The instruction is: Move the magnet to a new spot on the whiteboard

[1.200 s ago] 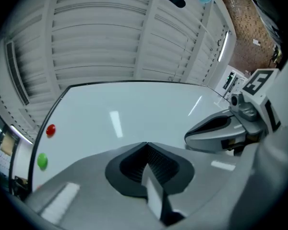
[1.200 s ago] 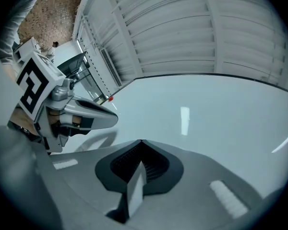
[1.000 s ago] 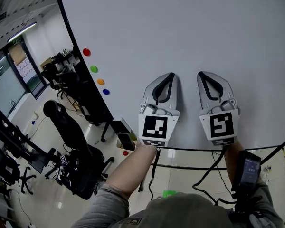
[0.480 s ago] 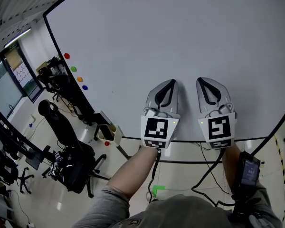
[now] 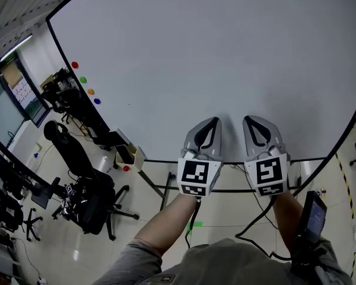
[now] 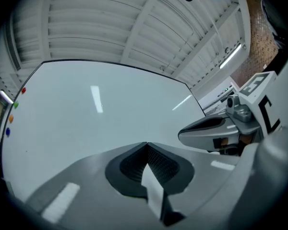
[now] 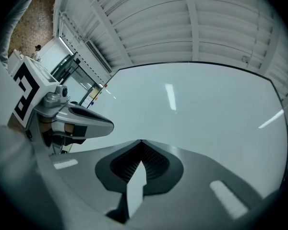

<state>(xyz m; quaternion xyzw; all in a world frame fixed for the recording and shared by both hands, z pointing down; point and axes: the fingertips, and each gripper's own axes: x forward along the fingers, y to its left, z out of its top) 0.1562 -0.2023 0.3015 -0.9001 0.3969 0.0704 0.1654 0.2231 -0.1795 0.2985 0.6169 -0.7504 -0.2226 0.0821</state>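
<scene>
A large whiteboard (image 5: 213, 52) fills the head view. Several round magnets stick in a column at its left edge: red (image 5: 75, 65), green (image 5: 82, 79), orange (image 5: 90, 91) and blue (image 5: 97, 101). My left gripper (image 5: 212, 122) and right gripper (image 5: 250, 121) hang side by side near the board's bottom edge, far right of the magnets, both shut with nothing between their jaws. The left gripper view shows its closed jaws (image 6: 146, 143) against the board, with the magnets (image 6: 23, 90) tiny at the far left. In the right gripper view the jaws (image 7: 141, 141) meet too.
A pen tray (image 5: 129, 157) hangs at the board's lower left corner. Black office chairs (image 5: 86, 189) and desks with monitors (image 5: 12, 189) stand on the floor to the left. Cables (image 5: 258, 218) trail below the board's frame.
Both grippers have dropped from the middle of the board toward its bottom edge, staying side by side and shut. The magnets have shifted up and left in the head view.
</scene>
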